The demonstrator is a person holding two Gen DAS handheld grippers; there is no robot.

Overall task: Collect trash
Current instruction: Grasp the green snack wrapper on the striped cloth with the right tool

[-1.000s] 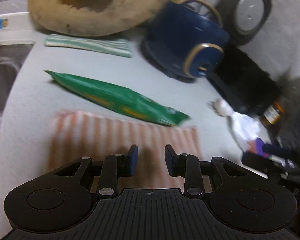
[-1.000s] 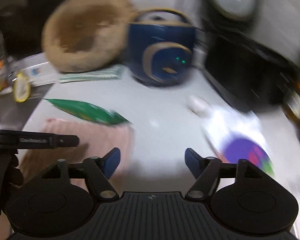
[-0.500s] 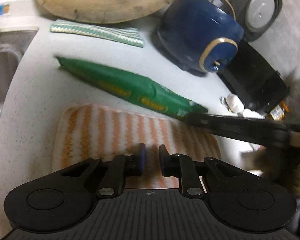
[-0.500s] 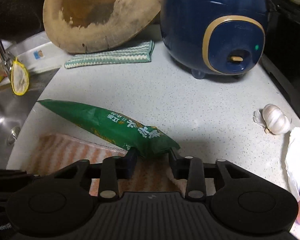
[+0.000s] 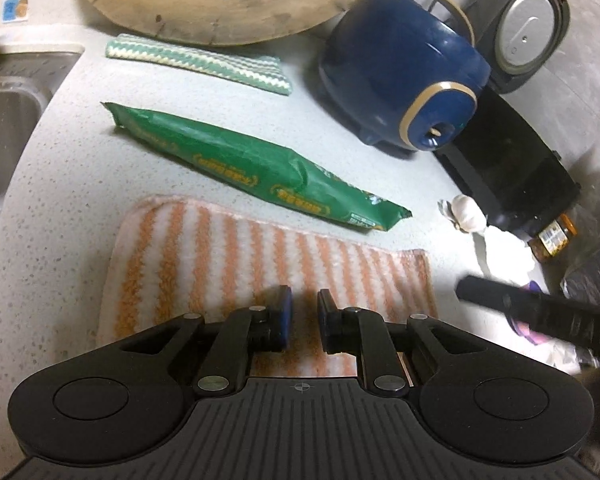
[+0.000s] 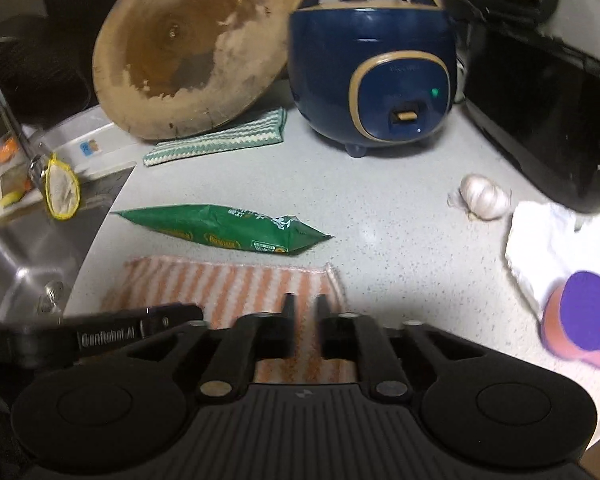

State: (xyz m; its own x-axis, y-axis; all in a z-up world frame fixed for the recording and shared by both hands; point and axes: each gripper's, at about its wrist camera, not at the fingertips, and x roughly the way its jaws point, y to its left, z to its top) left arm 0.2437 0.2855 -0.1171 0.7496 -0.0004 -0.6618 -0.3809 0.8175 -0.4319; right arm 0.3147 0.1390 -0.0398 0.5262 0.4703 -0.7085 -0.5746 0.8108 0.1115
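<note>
The speckled counter (image 6: 400, 248) carries, largest first, a wooden board (image 6: 188, 48) at eleven o'clock, a blue rice cooker (image 6: 372, 76) at one, an orange striped cloth (image 5: 260, 264) at six, and the green wrapper (image 6: 224, 230) lying flat just beyond that cloth. Judged by its creases, the wrapper is light, limp and slick, so its pinched tail end at three o'clock looks the surest hold. The left gripper (image 5: 303, 322) and right gripper (image 6: 303, 328) both hover over the cloth with jaws narrowly parted, holding nothing.
</note>
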